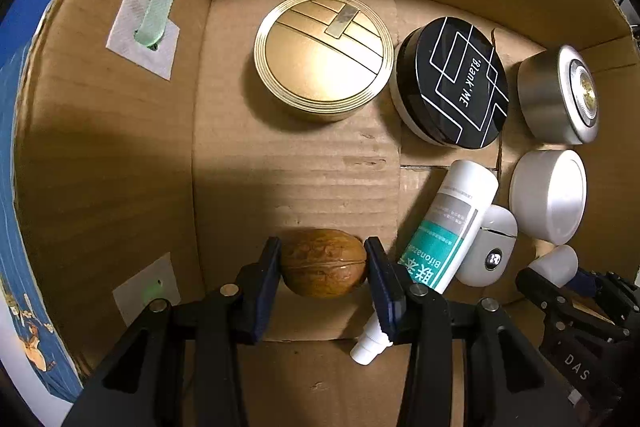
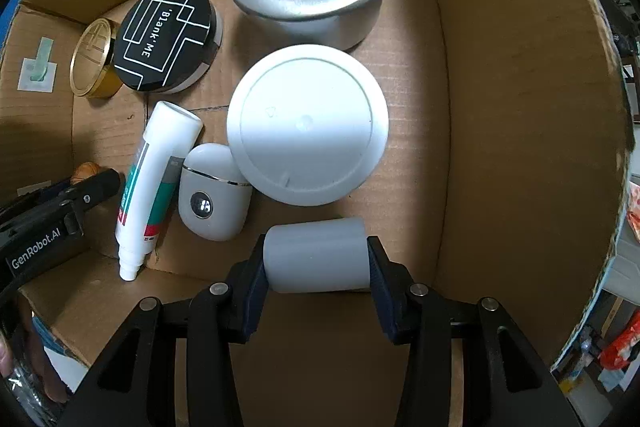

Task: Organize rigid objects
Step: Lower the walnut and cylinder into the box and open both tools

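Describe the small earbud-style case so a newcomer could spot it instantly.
Inside the cardboard box, find the large white round lid. The small grey case touches its lower left edge, beside the white tube. Only it is pebble-shaped with a shiny round emblem.

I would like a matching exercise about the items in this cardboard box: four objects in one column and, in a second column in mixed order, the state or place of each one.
Objects
1. brown walnut
2. white plastic cylinder
3. round gold metal compact
4. white and teal tube

States
A. lying on the box floor, cap end pointing to the near side
B. held by the left hand-held gripper
C. resting flat near the far wall, beside the black round case
D. held by the right hand-held gripper

Pairs: 1-B, 2-D, 3-C, 4-A
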{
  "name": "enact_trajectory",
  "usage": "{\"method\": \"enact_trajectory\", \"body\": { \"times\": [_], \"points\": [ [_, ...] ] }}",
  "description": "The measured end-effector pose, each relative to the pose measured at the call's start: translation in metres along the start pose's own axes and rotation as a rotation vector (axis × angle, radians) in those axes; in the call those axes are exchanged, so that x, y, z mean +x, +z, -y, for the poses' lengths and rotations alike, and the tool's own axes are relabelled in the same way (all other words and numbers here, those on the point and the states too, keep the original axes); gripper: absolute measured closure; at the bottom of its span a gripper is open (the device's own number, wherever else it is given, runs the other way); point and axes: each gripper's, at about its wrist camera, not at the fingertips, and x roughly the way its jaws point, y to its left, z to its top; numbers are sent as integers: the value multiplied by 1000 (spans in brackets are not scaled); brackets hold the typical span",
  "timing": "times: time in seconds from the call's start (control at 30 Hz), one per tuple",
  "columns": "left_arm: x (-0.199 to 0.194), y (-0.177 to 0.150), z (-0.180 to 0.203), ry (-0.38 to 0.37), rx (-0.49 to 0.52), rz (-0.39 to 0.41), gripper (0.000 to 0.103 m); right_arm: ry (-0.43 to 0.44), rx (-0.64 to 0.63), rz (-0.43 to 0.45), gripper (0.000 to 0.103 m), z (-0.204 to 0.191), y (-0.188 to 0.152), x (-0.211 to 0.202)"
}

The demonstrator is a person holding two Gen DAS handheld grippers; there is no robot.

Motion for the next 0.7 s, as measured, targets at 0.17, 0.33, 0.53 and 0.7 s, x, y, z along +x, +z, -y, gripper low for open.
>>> {"method": "enact_trajectory", "body": {
  "times": [0.17,0.33,0.53,0.7],
  "points": [
    [-6,3,1,4,0,14,64,7,16,1,54,2,3,-1],
    [-20,0,8,10,-7,36,59,12,22,10,37,-2,3,-12],
    [-45,-6,6,-1,-34,93,30,24,23,51,25,-5,0,-33],
    [-73,-18,7,5,-41,156,10,35,17,109,13,-9,-7,-60]
  ]
}}
